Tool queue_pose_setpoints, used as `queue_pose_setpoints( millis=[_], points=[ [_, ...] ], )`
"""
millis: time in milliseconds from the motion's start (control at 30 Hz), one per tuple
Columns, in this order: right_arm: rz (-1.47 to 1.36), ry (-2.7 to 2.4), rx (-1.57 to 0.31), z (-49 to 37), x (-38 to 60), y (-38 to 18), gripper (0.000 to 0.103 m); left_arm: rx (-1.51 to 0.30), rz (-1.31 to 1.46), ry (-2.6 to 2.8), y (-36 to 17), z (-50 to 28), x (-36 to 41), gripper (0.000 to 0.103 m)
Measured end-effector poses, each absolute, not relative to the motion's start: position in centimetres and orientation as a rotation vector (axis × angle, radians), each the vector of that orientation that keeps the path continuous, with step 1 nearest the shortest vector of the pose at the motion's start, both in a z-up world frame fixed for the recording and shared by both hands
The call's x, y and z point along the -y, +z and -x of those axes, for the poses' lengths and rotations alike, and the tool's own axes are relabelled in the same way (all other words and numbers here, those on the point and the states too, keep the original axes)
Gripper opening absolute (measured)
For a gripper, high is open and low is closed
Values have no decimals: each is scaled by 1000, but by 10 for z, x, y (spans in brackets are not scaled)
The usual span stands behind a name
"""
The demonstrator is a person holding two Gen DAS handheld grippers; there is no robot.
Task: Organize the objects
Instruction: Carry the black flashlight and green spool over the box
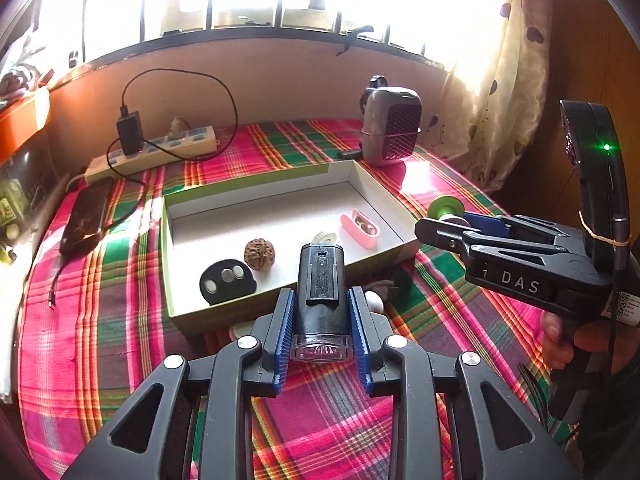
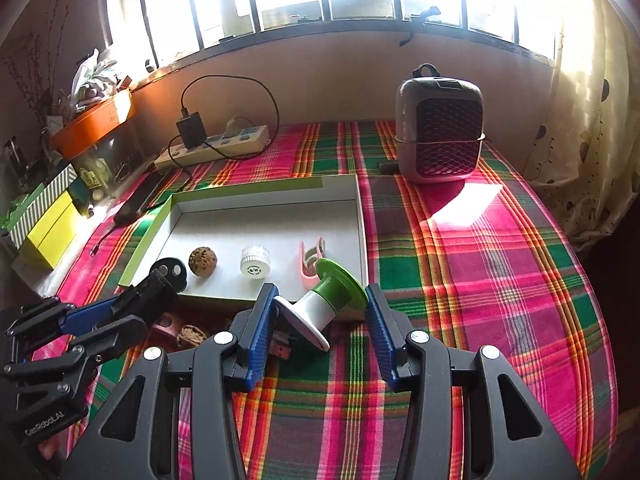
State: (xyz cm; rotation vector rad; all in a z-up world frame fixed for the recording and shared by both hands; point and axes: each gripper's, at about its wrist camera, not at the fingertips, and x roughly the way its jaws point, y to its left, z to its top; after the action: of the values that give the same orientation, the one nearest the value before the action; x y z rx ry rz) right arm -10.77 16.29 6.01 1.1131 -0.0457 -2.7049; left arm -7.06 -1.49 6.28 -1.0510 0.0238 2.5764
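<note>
Between left claw (image 1: 322,322) pads, black bike light (image 1: 322,292), clamped.

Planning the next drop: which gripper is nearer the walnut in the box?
Left. The left gripper, holding a black light, sits just in front of the walnut. The right gripper, holding a spool, is over by the box's right corner.

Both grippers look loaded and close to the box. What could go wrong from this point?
1. The right gripper pinches the green-and-white spool at a tilt, by its flange edges; it could twist free.
2. The left gripper holds the smooth black bike light only by its lower half; it may slide out.
3. The shallow box already holds a walnut, a white cap and a pink clip along its near side; a careless drop could knock them.
</note>
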Motion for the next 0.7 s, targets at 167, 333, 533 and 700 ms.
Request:
queue_pose_setpoints(
  millis=[167,333,533,700],
  points=[
    [-1098,-2674,9,124,-147,64,45,-9,1058,2615,66,91,28,25],
    [-1100,-2628,-6,144,-131,62,45,17,1067,2650,67,114,43,25],
    [-1098,-2581,-68,165,-109,58,45,33,1100,2673,61,140,56,25],
    [-1139,-2540,-78,185,-93,47,45,22,1134,2673,53,160,60,25]
  ],
)
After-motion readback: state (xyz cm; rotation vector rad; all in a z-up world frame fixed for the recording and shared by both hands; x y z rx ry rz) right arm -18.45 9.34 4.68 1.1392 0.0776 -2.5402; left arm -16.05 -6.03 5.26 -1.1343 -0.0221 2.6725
